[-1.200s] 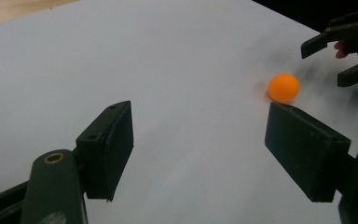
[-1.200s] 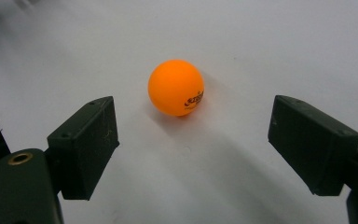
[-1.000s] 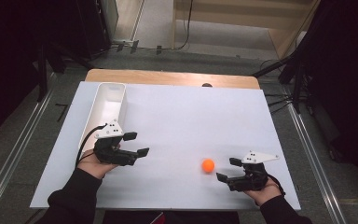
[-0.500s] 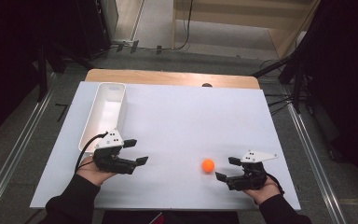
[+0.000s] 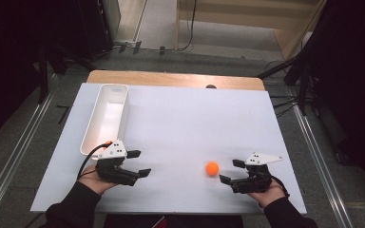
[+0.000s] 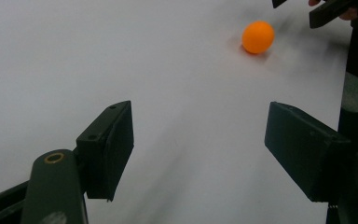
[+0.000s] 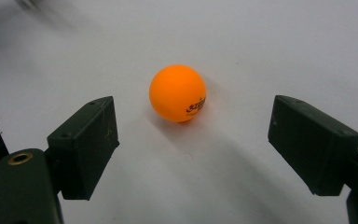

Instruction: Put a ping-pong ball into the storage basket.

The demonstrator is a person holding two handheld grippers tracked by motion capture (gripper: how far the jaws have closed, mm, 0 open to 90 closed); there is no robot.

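An orange ball (image 5: 212,168) rests on the white table top (image 5: 190,123), toward the near right. My right gripper (image 5: 230,171) lies just to its right, pointing left at it, open. In the right gripper view the ball (image 7: 177,93) sits on the table just ahead of the gap between the wide-apart jaws of my right gripper (image 7: 192,111), touching neither. My left gripper (image 5: 140,163) is low over the near left of the table, open and empty. From the left gripper (image 6: 200,120), the ball (image 6: 258,37) lies far ahead, with the right gripper's jaws beyond it.
A long white tray (image 5: 91,128) stands along the left side of the table, just behind my left hand. A wooden strip (image 5: 171,79) edges the far side, with a small dark knob (image 5: 211,87) on it. Floor rails run along both sides.
My left gripper has drawn back from the tray's near end toward the table's near edge and sunk lower. The right gripper and the ball have stayed put.
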